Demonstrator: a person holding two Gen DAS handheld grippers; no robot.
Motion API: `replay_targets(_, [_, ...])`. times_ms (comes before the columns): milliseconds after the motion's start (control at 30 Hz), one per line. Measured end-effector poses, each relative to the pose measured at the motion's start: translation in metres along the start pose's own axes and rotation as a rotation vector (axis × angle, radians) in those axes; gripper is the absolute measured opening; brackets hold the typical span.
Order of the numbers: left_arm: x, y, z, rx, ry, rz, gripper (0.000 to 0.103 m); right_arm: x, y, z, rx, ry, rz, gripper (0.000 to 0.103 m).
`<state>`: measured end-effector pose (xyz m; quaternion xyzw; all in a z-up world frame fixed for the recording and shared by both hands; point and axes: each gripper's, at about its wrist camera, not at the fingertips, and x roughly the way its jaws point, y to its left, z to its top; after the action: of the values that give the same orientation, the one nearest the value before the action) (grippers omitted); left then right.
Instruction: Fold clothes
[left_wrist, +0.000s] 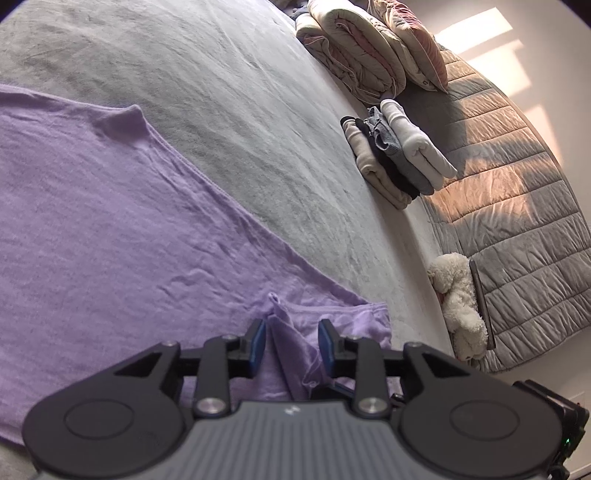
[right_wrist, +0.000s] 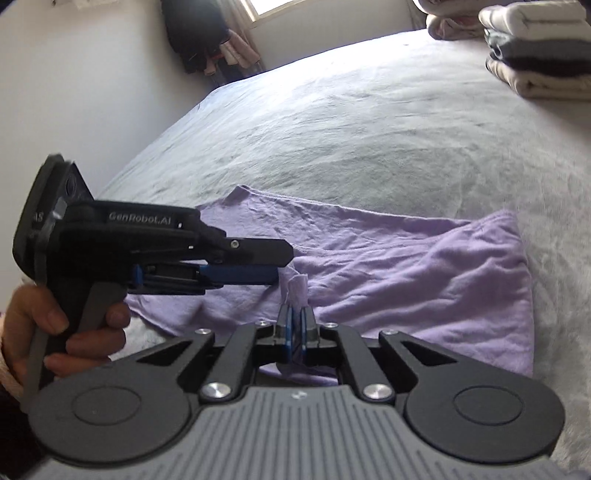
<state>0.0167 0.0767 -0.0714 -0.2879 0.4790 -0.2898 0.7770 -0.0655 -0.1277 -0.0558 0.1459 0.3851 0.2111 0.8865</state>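
Observation:
A lilac garment (left_wrist: 110, 221) lies spread on the grey bed cover (left_wrist: 229, 92); it also shows in the right wrist view (right_wrist: 424, 273). My left gripper (left_wrist: 291, 334) is open, and a pinched-up fold of the lilac cloth stands between its blue pads without being clamped. In the right wrist view the left gripper (right_wrist: 273, 267) reaches in from the left, its tip at the same raised fold. My right gripper (right_wrist: 295, 325) is shut on that fold of lilac cloth, at the garment's near edge.
A stack of folded clothes (left_wrist: 395, 155) sits by the quilted grey headboard (left_wrist: 517, 206), also in the right wrist view (right_wrist: 543, 48). Rolled bedding and a pillow (left_wrist: 369, 44) lie further back. A white plush toy (left_wrist: 458, 299) rests by the headboard. Dark clothes (right_wrist: 207, 37) hang near a window.

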Motion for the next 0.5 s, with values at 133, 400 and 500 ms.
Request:
replay_targets(133, [0.008, -0.002, -0.002, -0.01, 0.012, 0.004, 0.013, -0.003, -0.01, 0.0, 0.097, -0.002, 0.024, 0.013])
replay_targets(400, [0.013, -0.004, -0.002, -0.009, 0.019, 0.024, 0.01, -0.004, 0.001, -0.002, 0.015, -0.015, 0.008, 0.037])
replay_targets(500, [0.013, -0.003, -0.002, -0.012, 0.022, 0.024, 0.01, -0.001, 0.008, -0.006, -0.057, -0.022, -0.029, 0.037])
